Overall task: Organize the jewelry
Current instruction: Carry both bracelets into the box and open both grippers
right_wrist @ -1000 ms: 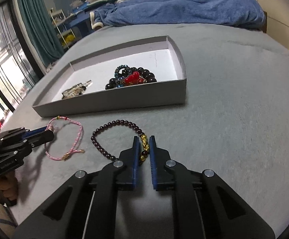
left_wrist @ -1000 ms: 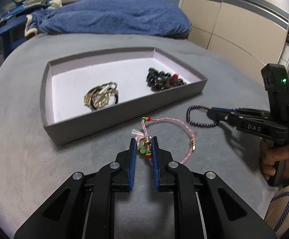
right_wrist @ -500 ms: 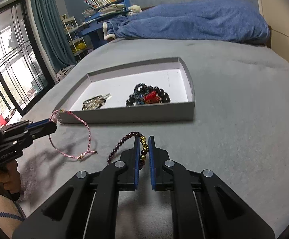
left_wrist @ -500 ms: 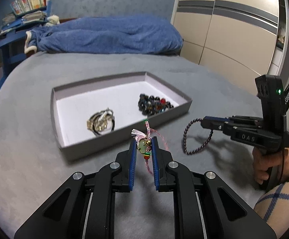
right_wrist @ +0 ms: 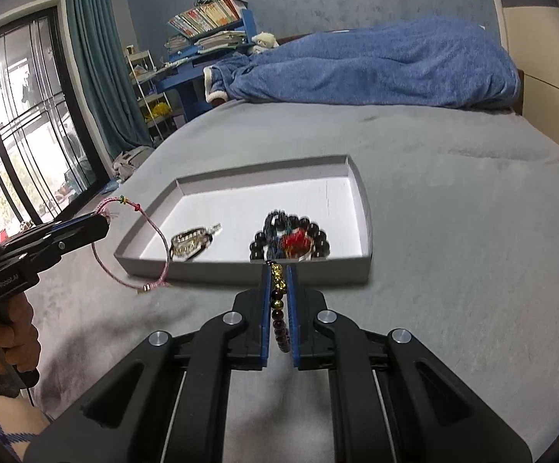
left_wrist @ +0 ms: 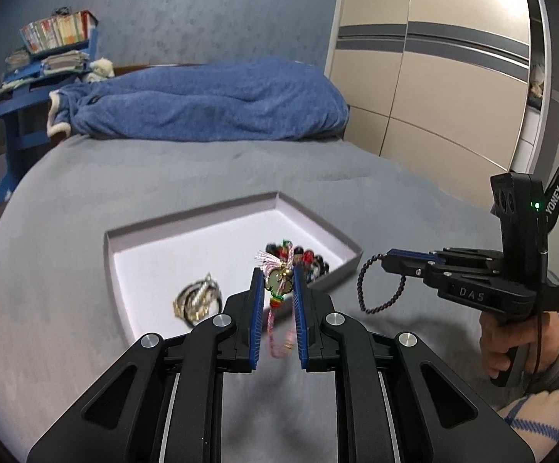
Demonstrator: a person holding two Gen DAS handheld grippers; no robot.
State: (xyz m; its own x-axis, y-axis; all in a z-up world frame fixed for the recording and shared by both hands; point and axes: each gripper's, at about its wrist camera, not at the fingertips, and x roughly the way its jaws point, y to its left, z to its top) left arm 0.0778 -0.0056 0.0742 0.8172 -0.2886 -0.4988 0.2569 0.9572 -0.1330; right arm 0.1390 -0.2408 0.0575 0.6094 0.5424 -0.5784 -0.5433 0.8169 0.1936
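A grey tray [left_wrist: 320, 225] [right_wrist: 241, 268] lies on the grey bed. Inside are a gold-and-dark bracelet pile [left_wrist: 196, 301] [right_wrist: 192, 240] and a dark bead pile with red [left_wrist: 310, 260] [right_wrist: 291, 237]. My left gripper [left_wrist: 276, 283] [right_wrist: 102, 222] is shut on a pink cord bracelet [left_wrist: 279, 281] [right_wrist: 156, 227], held in the air above the tray's near edge. My right gripper [right_wrist: 278, 274] [left_wrist: 387, 260] is shut on a dark beaded bracelet with gold beads [right_wrist: 278, 281] [left_wrist: 372, 297], held in the air just outside the tray's near right corner.
A blue blanket [left_wrist: 202, 104] lies at the far end of the bed. A wardrobe [left_wrist: 453, 77] stands to the right. A blue shelf with books [right_wrist: 210, 27] and a curtained window [right_wrist: 29, 123] are on the left.
Both grippers lifted their bracelets off the bed and rose. The left moved forward over the tray's near edge; the right came closer to the tray.
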